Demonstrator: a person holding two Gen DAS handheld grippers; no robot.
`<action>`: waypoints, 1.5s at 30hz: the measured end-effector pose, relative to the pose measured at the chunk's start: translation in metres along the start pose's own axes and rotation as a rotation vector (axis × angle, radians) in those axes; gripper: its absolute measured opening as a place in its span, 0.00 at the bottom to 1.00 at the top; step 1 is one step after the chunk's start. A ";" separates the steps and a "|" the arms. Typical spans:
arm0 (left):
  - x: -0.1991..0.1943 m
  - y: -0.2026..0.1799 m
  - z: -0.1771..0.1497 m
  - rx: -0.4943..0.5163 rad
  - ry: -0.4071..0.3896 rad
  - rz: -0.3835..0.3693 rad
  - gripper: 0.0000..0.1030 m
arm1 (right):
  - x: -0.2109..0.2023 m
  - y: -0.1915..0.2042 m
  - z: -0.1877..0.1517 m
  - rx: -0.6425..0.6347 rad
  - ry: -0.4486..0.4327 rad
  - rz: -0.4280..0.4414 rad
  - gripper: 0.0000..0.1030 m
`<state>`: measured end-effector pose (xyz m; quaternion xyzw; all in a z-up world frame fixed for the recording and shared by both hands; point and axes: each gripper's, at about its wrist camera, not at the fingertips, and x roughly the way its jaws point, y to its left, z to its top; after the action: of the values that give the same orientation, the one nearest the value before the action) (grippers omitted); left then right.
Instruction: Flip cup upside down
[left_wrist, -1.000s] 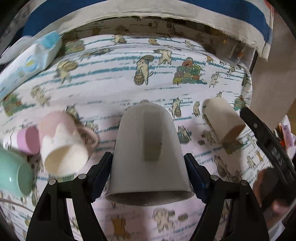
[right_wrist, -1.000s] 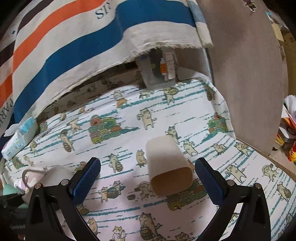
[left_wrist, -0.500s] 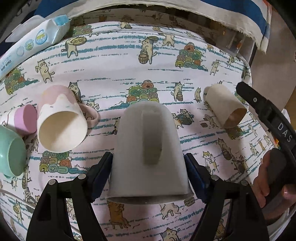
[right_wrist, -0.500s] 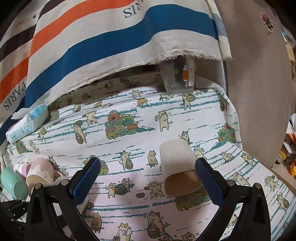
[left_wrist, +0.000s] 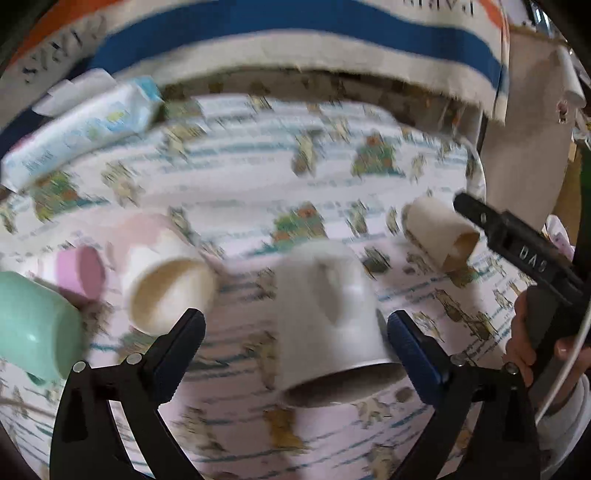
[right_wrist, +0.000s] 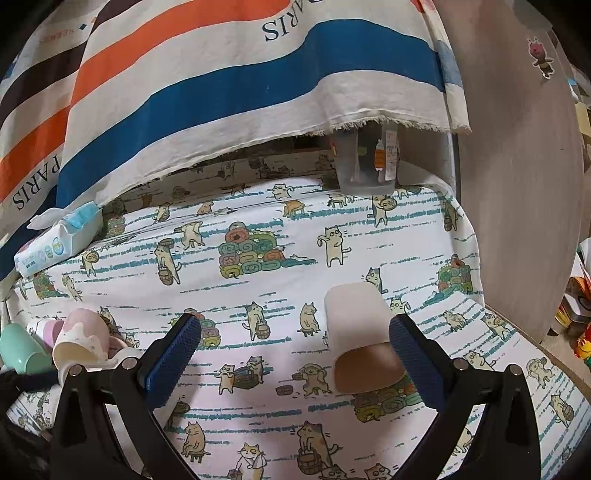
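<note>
Handling-wise, white mug (left_wrist: 328, 314), lower centre, looks rigid, glazed, slippery: grip mid-wall. Left gripper (left_wrist: 295, 339) apart around it; right gripper (right_wrist: 295, 343) apart, empty.

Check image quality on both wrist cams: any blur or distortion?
Left wrist view: heavy motion blur on the tablecloth and the white mug, while the left tongs stay sharp. Right wrist view: crisp, cat print readable, beige cup clear. Both show fisheye bending and dark corner vignetting.
</note>
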<state>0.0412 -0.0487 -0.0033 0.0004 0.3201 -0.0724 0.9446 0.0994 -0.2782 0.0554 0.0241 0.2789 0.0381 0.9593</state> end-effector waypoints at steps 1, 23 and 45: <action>-0.006 0.005 0.002 0.003 -0.026 0.011 0.96 | 0.000 0.001 0.000 -0.003 -0.001 -0.001 1.00; -0.076 0.080 0.015 -0.007 -0.426 0.178 0.99 | 0.005 0.009 -0.004 -0.068 -0.004 -0.007 1.00; -0.027 0.108 -0.012 -0.179 -0.260 0.169 0.99 | 0.014 0.020 0.006 -0.081 0.067 0.013 1.00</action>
<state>0.0276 0.0628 -0.0011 -0.0661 0.1994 0.0368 0.9770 0.1130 -0.2572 0.0545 -0.0143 0.3087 0.0566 0.9494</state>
